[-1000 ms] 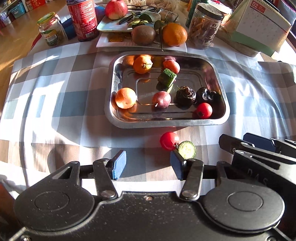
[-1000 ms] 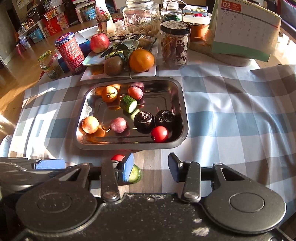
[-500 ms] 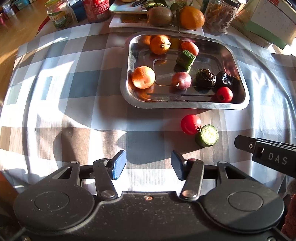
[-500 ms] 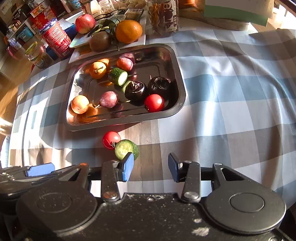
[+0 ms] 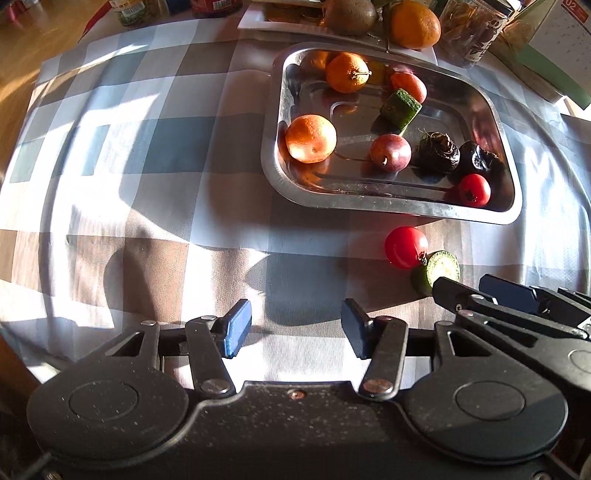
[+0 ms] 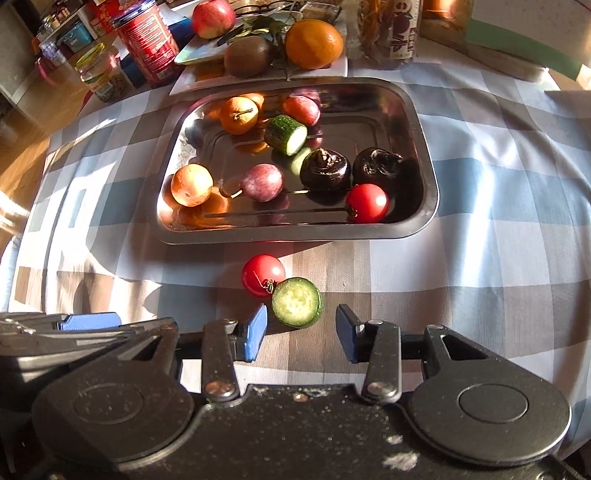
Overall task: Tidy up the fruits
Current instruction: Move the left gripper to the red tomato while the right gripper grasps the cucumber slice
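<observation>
The steel tray [image 6: 424, 155] held two small oranges [image 6: 238, 115], two purplish plums [image 6: 262, 182], two dark water chestnuts [image 6: 325, 169], one tomato [image 6: 367, 203] and one cucumber piece [image 6: 285, 134]. On the checked cloth [image 6: 480, 258] lay one more tomato [image 6: 263, 275] and one more cucumber piece [image 6: 296, 302].

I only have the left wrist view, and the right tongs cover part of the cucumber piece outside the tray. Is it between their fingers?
Observer: No. The loose cucumber piece lies just ahead of the open right tongs, nearer their left finger.
Operator: Is the cucumber in the tray a cut piece too?
Observer: Yes. The tray cucumber shows a pale cut face toward the tray's near right.
Operator: Anything behind the kiwi?
Observer: A red apple sits on a plate behind the kiwi.
</observation>
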`<action>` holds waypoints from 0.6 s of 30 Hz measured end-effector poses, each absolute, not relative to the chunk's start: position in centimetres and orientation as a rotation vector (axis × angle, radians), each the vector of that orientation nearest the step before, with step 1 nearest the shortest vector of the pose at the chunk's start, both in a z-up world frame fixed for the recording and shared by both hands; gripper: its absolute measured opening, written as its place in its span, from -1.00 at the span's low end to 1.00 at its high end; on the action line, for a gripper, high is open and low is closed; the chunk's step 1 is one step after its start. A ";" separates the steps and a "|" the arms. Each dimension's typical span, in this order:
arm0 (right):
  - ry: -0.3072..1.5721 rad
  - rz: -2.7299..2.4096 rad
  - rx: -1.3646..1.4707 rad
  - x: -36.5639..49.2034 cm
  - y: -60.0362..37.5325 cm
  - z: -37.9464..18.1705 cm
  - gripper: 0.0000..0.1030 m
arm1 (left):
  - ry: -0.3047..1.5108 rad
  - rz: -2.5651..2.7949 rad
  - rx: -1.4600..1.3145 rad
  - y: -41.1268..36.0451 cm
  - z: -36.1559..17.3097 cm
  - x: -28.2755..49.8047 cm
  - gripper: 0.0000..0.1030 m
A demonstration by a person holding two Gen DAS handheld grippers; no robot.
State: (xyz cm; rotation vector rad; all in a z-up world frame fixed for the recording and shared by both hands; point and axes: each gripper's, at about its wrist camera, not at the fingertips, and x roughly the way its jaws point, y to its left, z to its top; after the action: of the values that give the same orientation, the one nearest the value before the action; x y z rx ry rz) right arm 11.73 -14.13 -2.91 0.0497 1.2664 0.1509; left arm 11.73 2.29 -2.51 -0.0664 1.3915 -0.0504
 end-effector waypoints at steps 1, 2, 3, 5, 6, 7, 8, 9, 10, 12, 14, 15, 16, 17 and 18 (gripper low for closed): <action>1.262 0.156 0.024 11.7 -13.8 -3.1 -0.14 | 1.397 -0.048 -0.073 2.5 -2.6 11.8 0.14; 1.261 0.161 0.002 11.7 -13.5 -3.3 -0.14 | 1.402 -0.044 -0.079 2.7 -2.7 11.9 0.14; 1.262 0.164 -0.013 11.7 -13.3 -3.5 -0.14 | 1.405 -0.040 -0.085 2.8 -2.8 12.0 0.14; 1.266 0.165 -0.030 11.8 -13.0 -4.0 -0.14 | 1.409 -0.030 -0.098 3.2 -2.9 12.1 0.15; 1.268 0.164 -0.032 11.9 -12.9 -4.1 -0.14 | 1.411 -0.026 -0.106 3.3 -3.0 12.2 0.15; 1.269 0.163 -0.032 12.0 -12.8 -4.3 -0.14 | 1.412 -0.023 -0.114 3.5 -3.0 12.3 0.15; 1.270 0.163 -0.031 12.1 -12.7 -4.4 -0.14 | 1.413 -0.022 -0.121 3.6 -3.0 12.3 0.15; 1.270 0.162 -0.031 12.2 -12.6 -4.5 -0.14 | 1.414 -0.021 -0.125 3.7 -3.0 12.3 0.15; 1.271 0.161 -0.033 12.2 -12.6 -4.5 -0.14 | 1.415 -0.022 -0.128 3.7 -3.0 12.3 0.15; 1.273 0.157 -0.038 12.3 -12.4 -4.8 -0.14 | 1.418 -0.029 -0.129 3.6 -3.0 12.4 0.15; 1.276 0.153 -0.048 12.5 -12.1 -5.1 -0.14 | 1.422 -0.037 -0.132 3.5 -2.9 12.4 0.14; 1.276 0.148 -0.054 12.6 -12.0 -5.3 -0.14 | 1.421 -0.037 -0.132 3.5 -2.9 12.4 0.14; 1.275 0.142 -0.060 12.7 -11.9 -5.5 -0.14 | 1.420 -0.039 -0.134 3.5 -2.9 12.4 0.14; 1.273 0.140 -0.065 12.8 -11.8 -5.6 -0.15 | 1.421 -0.041 -0.138 3.5 -2.9 12.5 0.14; 1.272 0.138 -0.069 12.9 -11.8 -5.7 -0.15 | 1.421 -0.042 -0.143 3.6 -2.9 12.5 0.14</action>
State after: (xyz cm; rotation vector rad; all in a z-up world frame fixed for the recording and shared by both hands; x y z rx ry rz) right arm 12.85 -11.76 -5.70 -0.0691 1.2720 0.1377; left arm 12.50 3.57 -2.91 -0.1434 1.4215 -0.0416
